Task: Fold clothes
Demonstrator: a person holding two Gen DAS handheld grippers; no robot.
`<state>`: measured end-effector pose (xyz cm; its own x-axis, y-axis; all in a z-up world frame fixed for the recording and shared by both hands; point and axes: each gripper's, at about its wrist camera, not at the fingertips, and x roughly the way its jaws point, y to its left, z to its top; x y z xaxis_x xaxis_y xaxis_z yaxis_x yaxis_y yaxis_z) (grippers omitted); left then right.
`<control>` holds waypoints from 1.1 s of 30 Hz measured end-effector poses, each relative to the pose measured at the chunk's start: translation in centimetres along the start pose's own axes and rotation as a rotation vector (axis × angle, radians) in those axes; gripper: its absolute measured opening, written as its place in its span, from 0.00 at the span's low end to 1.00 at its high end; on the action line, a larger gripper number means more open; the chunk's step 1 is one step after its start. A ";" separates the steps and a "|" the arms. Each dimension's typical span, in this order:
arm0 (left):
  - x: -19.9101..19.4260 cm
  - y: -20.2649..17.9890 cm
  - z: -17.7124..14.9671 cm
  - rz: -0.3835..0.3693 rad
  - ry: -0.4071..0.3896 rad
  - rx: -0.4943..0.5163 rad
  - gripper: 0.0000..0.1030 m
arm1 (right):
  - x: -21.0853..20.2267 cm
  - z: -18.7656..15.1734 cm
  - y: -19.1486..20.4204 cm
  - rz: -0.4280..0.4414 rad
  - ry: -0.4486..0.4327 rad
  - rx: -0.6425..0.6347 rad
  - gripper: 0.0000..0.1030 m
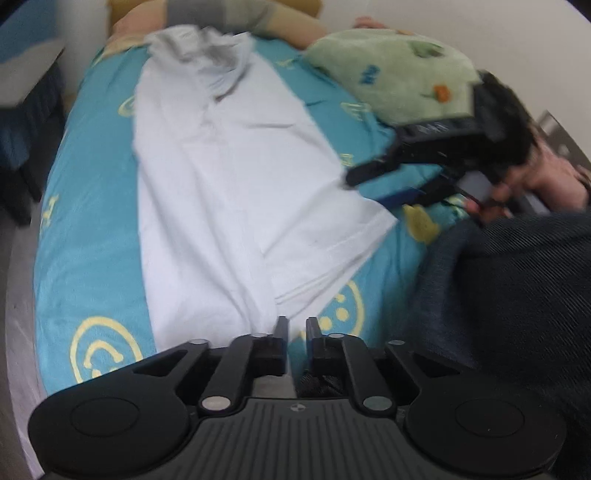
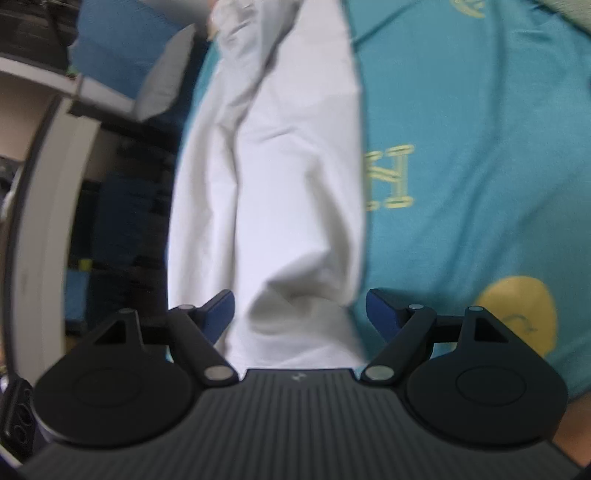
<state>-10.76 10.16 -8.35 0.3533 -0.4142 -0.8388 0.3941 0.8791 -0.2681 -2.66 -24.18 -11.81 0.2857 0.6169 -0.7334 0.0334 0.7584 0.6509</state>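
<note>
A white garment (image 1: 236, 192) lies stretched out along a teal bed cover (image 1: 88, 221) with yellow prints. Its far end is bunched and crumpled (image 1: 207, 55). My left gripper (image 1: 297, 325) hovers at the garment's near end, its jaws a narrow gap apart with nothing between them. My right gripper (image 1: 369, 188), held by a hand (image 1: 546, 177), reaches in over the garment's right edge. In the right wrist view the right gripper (image 2: 299, 299) stands wide open over the white garment (image 2: 280, 184), and its pads do not press on the cloth.
A green plush blanket (image 1: 388, 70) lies at the far right of the bed. A person's sleeved arm (image 1: 240, 18) rests across the far end. Dark ribbed cloth (image 1: 509, 288) fills the near right. Shelving (image 2: 44, 92) stands beyond the bed's left edge.
</note>
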 end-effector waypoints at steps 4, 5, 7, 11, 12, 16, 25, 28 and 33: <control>0.0 5.7 0.4 -0.030 -0.054 -0.269 0.55 | 0.1 0.0 -0.6 -0.022 0.013 0.022 0.78; -0.2 7.4 0.4 -0.033 -0.077 -0.341 0.60 | 0.3 0.0 -0.7 -0.024 0.020 0.023 0.79; -0.2 10.3 0.2 0.002 -0.106 -0.461 0.64 | 1.1 -0.1 -0.2 -0.012 0.054 -0.013 0.80; 1.8 13.0 -0.3 0.006 -0.073 -0.569 0.67 | 3.4 -0.3 2.2 0.002 0.183 -0.168 0.80; 2.0 12.7 -0.3 0.003 -0.076 -0.555 0.74 | 4.1 -0.1 3.2 -0.023 0.220 -0.225 0.81; 3.4 11.4 0.8 -0.172 0.034 -0.573 0.69 | 6.4 -0.8 7.5 -0.079 0.365 -0.437 0.80; 2.2 10.7 2.6 -0.170 0.038 -0.556 0.05 | 5.1 -1.3 8.6 -0.135 0.332 -0.457 0.14; -1.0 10.7 6.1 -0.219 -0.067 -0.559 0.05 | 2.5 -0.7 9.3 -0.123 0.214 -0.422 0.13; -8.7 9.2 14.5 -0.294 -0.254 -0.534 0.05 | -6.5 3.8 13.7 -0.029 -0.077 -0.359 0.13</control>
<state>2.11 18.44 3.41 0.5103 -0.6403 -0.5742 0.0533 0.6899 -0.7219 -0.45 -18.61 2.62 0.3613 0.5863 -0.7250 -0.2914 0.8096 0.5095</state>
